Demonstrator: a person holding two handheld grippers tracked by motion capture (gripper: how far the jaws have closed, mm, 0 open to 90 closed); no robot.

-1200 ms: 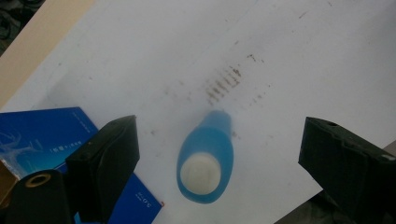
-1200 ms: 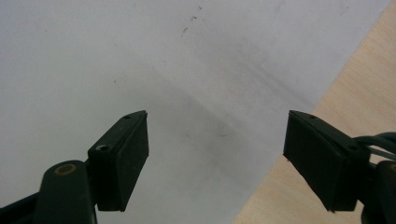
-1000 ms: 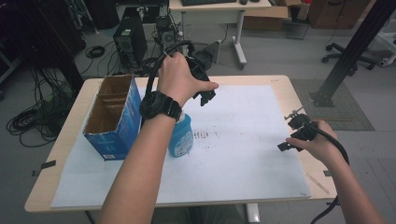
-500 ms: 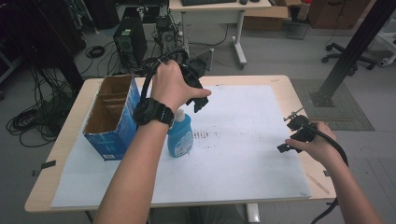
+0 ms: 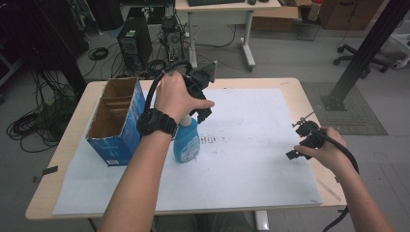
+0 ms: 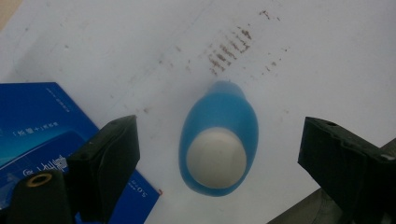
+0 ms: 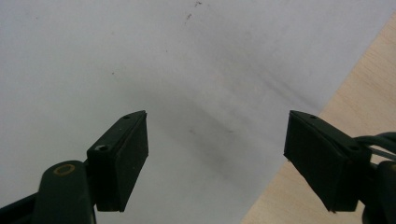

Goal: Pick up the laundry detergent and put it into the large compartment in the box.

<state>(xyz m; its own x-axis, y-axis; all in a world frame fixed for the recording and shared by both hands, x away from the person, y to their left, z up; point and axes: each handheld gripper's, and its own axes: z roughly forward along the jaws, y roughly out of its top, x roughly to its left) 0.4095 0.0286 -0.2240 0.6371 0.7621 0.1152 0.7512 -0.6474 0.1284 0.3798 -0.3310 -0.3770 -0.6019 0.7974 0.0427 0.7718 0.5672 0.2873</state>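
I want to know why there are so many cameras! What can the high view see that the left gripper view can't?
High view alone: the box's open top, the person's left hand above the bottle, the right gripper held over the sheet's right side, and the table's wooden rim.

Left gripper view alone: the bottle's round white cap from straight above, between that gripper's two open jaws.

Both: the blue bottle, the blue box's side, the white sheet and its brown marks.

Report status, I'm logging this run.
Left gripper open, above the blue bottle, no contact. Right gripper open, idle over the white sheet. Blue carton beside bottle.
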